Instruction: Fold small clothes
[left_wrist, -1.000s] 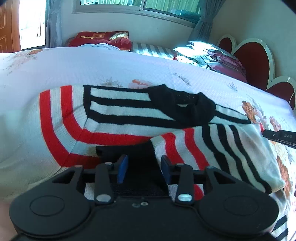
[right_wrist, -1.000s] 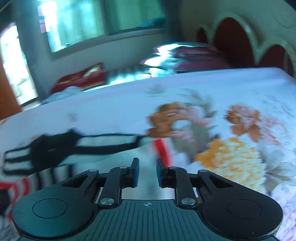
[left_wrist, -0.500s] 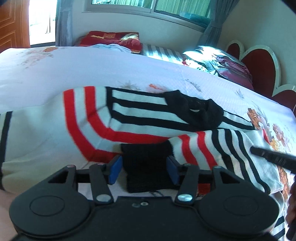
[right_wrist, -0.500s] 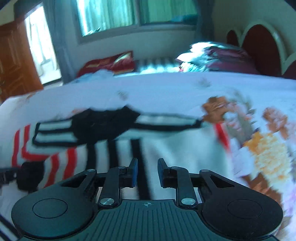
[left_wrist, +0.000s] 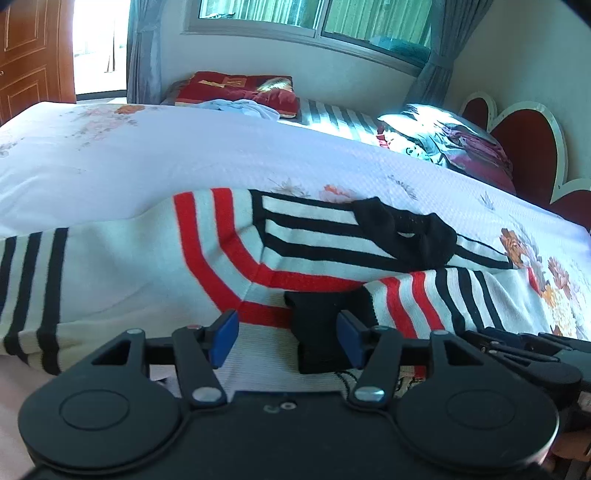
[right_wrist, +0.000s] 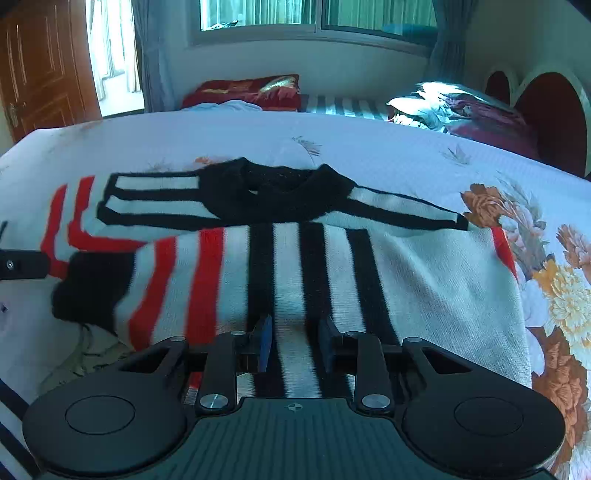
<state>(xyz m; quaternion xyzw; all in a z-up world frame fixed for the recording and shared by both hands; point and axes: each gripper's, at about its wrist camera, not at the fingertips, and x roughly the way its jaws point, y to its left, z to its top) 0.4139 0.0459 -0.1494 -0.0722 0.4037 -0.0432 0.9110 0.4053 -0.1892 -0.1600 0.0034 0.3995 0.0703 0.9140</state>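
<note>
The striped sweater (right_wrist: 295, 258) is laid on the floral bedspread (right_wrist: 443, 155), one sleeve folded across it. Left gripper (left_wrist: 288, 341) jaws are opening (black cuff (left_wrist: 325, 328) between, unpressed). Right gripper (right_wrist: 295, 341) jaws are opening above the sweater, nothing gripped.

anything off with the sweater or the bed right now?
Nothing damaged or spilled. The striped sweater lies on the floral bedspread with one sleeve folded across its body; the black cuff lies crooked, between the opening left claw pads. The right claw is opening over the sleeve.
</note>
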